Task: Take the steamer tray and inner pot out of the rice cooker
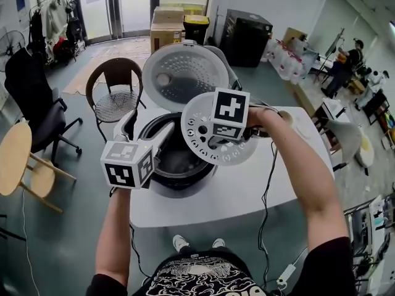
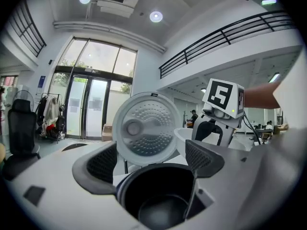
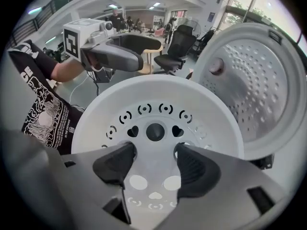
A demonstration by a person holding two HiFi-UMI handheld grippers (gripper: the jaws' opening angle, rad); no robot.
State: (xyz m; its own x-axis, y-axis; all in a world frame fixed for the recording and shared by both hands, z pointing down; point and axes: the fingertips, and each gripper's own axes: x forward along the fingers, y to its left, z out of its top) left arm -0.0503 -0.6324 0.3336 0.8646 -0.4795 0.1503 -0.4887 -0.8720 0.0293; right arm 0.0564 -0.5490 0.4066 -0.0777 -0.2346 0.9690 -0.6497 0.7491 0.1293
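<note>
The white perforated steamer tray [image 1: 196, 134] hangs tilted above the open rice cooker [image 1: 185, 189], and my right gripper [image 1: 216, 142] points down, shut on its middle. In the right gripper view both pads [image 3: 117, 162] press a raised strip at the tray's centre [image 3: 156, 104]. The dark inner pot [image 1: 176, 159] sits inside the cooker, under the raised lid [image 1: 185, 73]. My left gripper [image 1: 157, 142] hovers at the cooker's left rim, open. In its own view the inner pot [image 2: 160, 200] lies below the spread jaws [image 2: 156, 159], and the lid [image 2: 146, 133] stands behind them.
The cooker stands on a white table [image 1: 259, 190], with a black cable [image 1: 266, 184] trailing off its front right. A brown chair [image 1: 117, 85] is behind the table, a wooden stool [image 1: 15, 159] and a black office chair [image 1: 34, 97] to the left, cardboard boxes [image 1: 166, 26] far back.
</note>
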